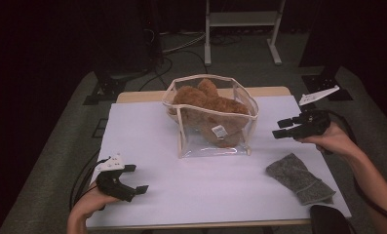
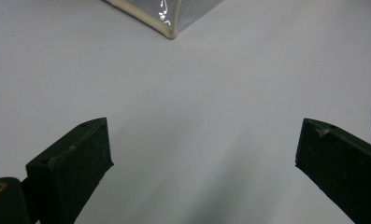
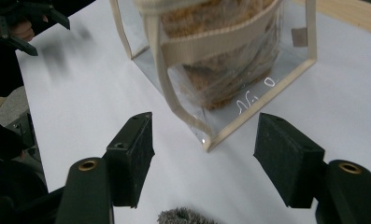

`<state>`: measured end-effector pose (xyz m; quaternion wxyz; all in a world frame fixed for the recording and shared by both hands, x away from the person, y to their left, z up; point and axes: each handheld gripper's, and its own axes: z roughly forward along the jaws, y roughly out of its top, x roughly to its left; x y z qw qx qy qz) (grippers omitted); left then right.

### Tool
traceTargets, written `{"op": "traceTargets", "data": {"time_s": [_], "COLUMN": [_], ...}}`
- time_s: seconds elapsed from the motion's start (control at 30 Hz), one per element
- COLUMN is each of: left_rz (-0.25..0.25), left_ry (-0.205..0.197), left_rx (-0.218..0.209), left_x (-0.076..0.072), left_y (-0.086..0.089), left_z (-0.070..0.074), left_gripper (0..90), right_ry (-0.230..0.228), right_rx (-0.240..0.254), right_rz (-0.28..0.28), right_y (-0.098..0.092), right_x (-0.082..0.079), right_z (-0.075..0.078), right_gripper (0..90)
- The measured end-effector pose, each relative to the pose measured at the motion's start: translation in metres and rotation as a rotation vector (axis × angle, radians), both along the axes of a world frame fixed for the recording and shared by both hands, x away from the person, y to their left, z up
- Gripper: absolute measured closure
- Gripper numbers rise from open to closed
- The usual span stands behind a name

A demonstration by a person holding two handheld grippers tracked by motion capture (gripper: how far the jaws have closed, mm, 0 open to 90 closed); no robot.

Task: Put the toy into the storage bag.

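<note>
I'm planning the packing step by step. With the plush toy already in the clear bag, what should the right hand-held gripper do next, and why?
Probably lower the right hand-held gripper onto the grey cloth and close on it. Its jaws stand open with nothing between them, the cloth lies flat on the table just below that hand, and the clear bag holding the plush toy stands open-topped beside it.

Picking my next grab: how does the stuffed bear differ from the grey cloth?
The stuffed bear is brown, furry and bulky; the grey cloth is knitted-looking and flat. The bear sits inside the clear bag mid-table; the cloth lies loose on the white table, near the right gripper. Both look soft, and no gripper holds either.
</note>
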<state>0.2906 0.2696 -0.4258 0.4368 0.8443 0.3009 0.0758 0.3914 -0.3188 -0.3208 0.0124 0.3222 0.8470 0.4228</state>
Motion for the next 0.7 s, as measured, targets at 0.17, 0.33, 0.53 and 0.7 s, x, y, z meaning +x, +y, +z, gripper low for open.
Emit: {"op": "traceTargets", "data": {"time_s": [0.17, 0.33, 0.53, 0.7], "left_rz": [-0.002, -0.003, 0.001, 0.005], "left_ry": [-0.006, -0.005, -0.003, -0.004], "left_rx": [-0.004, 0.002, -0.002, -0.006], "left_x": [-0.001, -0.001, -0.001, -0.001], "left_y": [-0.001, -0.001, 0.0, 0.001], "left_z": [0.002, 0.001, 0.001, 0.001], "left_gripper": [2.7, 2.7, 2.7, 2.7], "right_ry": [0.012, 0.028, 0.043, 0.055], "right_rx": [0.001, 0.017, 0.031, 0.04], "right_rz": [-0.006, -0.021, -0.041, -0.055], "right_y": [-0.005, -0.012, -0.02, -0.027], "right_x": [-0.009, -0.017, -0.021, -0.025], "right_z": [-0.017, -0.029, -0.037, -0.047], "right_gripper": [35.2, 35.2, 35.2, 34.8]}}
